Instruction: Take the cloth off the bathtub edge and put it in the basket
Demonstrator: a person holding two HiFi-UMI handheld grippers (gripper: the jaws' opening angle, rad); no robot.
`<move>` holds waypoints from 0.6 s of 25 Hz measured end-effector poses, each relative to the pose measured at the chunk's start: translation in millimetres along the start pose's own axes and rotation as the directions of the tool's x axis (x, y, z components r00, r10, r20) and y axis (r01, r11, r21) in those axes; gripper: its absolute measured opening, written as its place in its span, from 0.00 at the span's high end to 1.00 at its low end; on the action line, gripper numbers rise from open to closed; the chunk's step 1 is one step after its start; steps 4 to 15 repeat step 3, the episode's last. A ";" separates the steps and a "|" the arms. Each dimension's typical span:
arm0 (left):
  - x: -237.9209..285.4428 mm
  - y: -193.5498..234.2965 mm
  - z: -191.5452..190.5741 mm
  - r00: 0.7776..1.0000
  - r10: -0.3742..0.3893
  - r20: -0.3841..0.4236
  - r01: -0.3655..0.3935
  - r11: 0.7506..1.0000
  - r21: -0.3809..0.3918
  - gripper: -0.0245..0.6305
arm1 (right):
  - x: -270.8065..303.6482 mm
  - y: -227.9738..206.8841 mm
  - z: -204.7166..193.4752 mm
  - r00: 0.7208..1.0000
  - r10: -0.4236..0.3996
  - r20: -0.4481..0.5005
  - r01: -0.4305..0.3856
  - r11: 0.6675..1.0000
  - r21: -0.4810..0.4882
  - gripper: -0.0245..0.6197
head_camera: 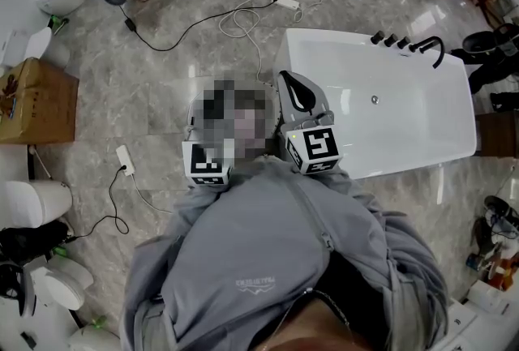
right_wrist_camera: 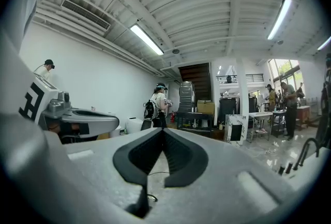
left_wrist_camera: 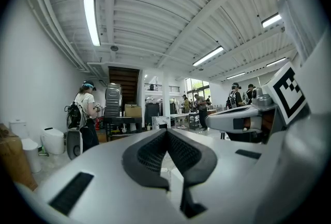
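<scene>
- While they are held level beside the bathtub (head_camera: 340, 35), the left gripper (left_wrist_camera: 166, 132) and right gripper (right_wrist_camera: 164, 130) are seen fully closed, with nothing gripped.
- The cloth's place on the bathtub cannot be told.

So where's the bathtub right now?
Head view, right of centre: the white bathtub stands just beyond the right gripper, with its black faucet at the upper-right corner.
</scene>
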State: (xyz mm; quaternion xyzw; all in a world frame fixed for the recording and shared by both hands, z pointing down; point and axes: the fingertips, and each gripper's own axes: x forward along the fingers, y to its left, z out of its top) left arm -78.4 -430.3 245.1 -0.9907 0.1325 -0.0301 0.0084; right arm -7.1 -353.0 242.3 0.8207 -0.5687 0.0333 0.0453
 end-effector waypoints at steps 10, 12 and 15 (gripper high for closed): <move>-1.7 3.8 -0.8 1.000 0.001 -0.005 -0.001 1.000 0.002 0.95 | 0.6 3.2 1.4 1.000 -0.002 0.001 0.002 1.000 -0.004 0.95; -1.7 3.8 -0.8 1.000 0.001 -0.005 -0.001 1.000 0.002 0.95 | 0.6 3.2 1.4 1.000 -0.002 0.001 0.002 1.000 -0.004 0.95; -1.7 3.8 -0.8 1.000 0.001 -0.005 -0.001 1.000 0.002 0.95 | 0.6 3.2 1.4 1.000 -0.002 0.001 0.002 1.000 -0.004 0.95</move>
